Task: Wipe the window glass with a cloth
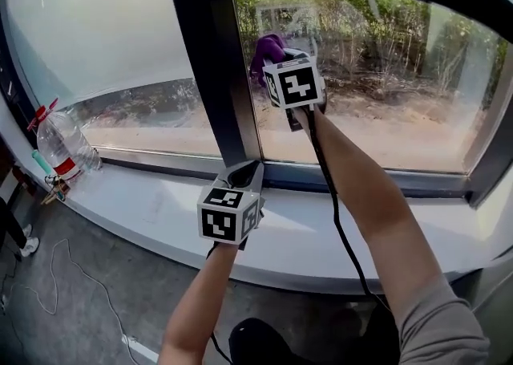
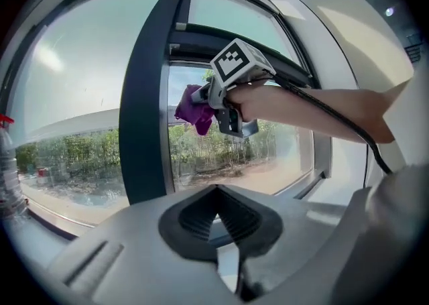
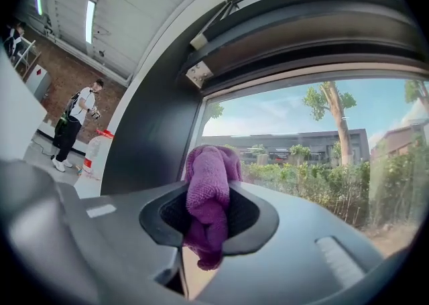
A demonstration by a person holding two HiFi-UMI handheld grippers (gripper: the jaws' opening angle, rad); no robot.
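Observation:
A purple cloth (image 1: pixel 264 50) is pressed to the upper left of the clear window pane (image 1: pixel 385 75), just right of the dark mullion (image 1: pixel 212 66). My right gripper (image 1: pixel 275 57) is shut on it. In the right gripper view the cloth (image 3: pixel 208 193) bulges out between the jaws of that gripper (image 3: pixel 209 203). My left gripper (image 1: pixel 245 172) hovers low over the white sill (image 1: pixel 337 227), shut with nothing in it. The left gripper view shows those closed jaws (image 2: pixel 216 196), with the cloth (image 2: pixel 194 110) and the right gripper (image 2: pixel 204 99) up at the glass.
A plastic bottle (image 1: pixel 64 143) with a red cap stands at the sill's left end. The left pane (image 1: pixel 96 26) is frosted. A white cable (image 1: pixel 72 275) lies on the floor below. A person (image 3: pixel 74 126) stands far off in the room.

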